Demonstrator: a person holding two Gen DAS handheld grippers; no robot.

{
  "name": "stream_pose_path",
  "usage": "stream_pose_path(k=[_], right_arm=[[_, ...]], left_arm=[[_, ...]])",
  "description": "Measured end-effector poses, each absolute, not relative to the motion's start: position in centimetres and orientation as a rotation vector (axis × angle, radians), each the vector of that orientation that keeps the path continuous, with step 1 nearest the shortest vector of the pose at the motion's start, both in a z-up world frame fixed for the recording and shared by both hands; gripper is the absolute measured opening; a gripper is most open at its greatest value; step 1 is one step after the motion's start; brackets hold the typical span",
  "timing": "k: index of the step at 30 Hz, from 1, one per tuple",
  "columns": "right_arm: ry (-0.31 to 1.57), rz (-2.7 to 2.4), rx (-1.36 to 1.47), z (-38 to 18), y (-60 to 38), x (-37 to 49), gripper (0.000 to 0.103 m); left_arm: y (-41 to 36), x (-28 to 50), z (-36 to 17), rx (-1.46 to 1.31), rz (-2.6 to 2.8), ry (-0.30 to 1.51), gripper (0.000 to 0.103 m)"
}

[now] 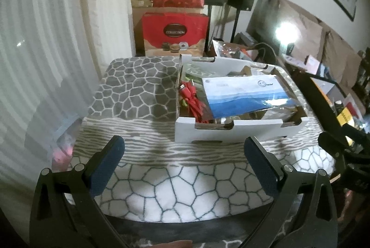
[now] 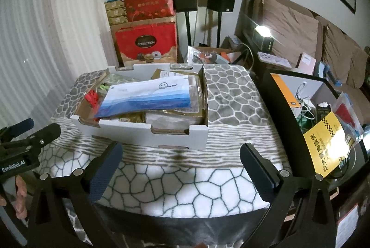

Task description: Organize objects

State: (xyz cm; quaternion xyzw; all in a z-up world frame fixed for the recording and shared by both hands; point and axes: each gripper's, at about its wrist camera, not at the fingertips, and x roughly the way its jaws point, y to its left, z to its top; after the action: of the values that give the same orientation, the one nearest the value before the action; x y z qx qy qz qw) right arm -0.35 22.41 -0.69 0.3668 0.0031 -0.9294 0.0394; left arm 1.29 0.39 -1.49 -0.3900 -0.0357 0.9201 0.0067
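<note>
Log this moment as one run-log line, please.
left gripper: open, empty | right gripper: open, empty | white box: full, on patterned cloth | blue-white pouch: on top

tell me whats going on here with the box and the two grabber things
A person holds a two-finger gripper in each hand, both pointed down at a white cardboard box on a patterned blanket. The left gripper and the right gripper are both open and empty, short of the box. The box is already full: a blue-and-white pouch lies on top, with red cables beside it. Nothing is being held yet.
</note>
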Motion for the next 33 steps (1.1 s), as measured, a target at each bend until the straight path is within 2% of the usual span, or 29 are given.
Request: stream_pose_path(k=[33], right_arm=[[0.003,-2.85,1.143,-1.04,22.06,-0.1,0.102]], left_arm=[[0.2,1.27,-1.89,-1.245,2.868,-0.126,0.103]])
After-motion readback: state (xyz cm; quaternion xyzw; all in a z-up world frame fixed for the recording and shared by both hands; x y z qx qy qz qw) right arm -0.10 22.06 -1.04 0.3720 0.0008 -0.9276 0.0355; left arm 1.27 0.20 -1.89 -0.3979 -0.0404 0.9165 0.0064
